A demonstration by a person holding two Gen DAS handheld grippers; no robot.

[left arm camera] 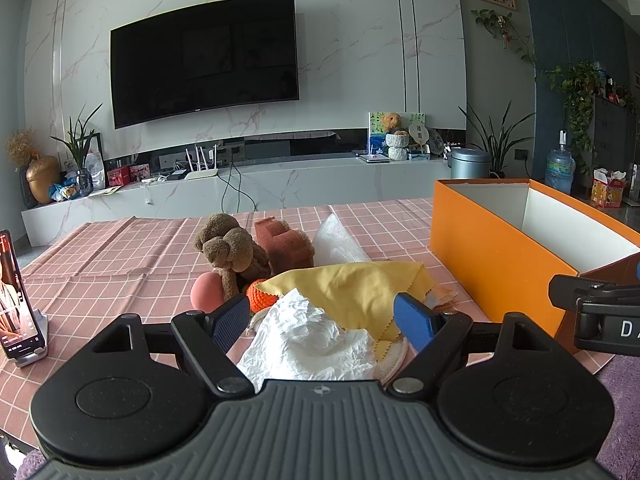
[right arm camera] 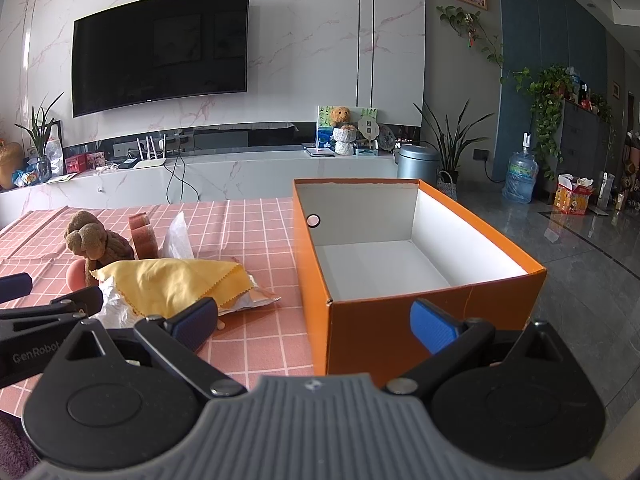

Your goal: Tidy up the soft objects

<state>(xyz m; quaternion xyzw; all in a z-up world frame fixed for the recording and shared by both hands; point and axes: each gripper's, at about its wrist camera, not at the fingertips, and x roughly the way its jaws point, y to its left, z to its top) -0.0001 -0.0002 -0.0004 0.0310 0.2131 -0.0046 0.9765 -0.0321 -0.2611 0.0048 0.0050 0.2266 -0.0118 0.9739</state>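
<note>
A pile of soft things lies on the pink checked tablecloth (left arm camera: 120, 256): a crumpled white tissue (left arm camera: 308, 344), a yellow cloth (left arm camera: 360, 288), a brown knotted plush (left arm camera: 232, 248), a brown sponge (left arm camera: 288, 240), a pink ball (left arm camera: 206, 290), an orange knitted toy (left arm camera: 260, 298) and a clear plastic bag (left arm camera: 340, 244). My left gripper (left arm camera: 324, 320) is open, its jaws on either side of the tissue. My right gripper (right arm camera: 316, 324) is open and empty in front of the near corner of the orange box (right arm camera: 400, 320), whose white inside holds nothing. The yellow cloth (right arm camera: 176, 280) lies left of it.
A phone on a stand (left arm camera: 16, 300) is at the table's left edge. A silver foil packet (right arm camera: 256, 300) lies under the yellow cloth. A TV wall and a marble shelf stand behind the table. A purple rug (left arm camera: 624, 400) lies below the table at the right.
</note>
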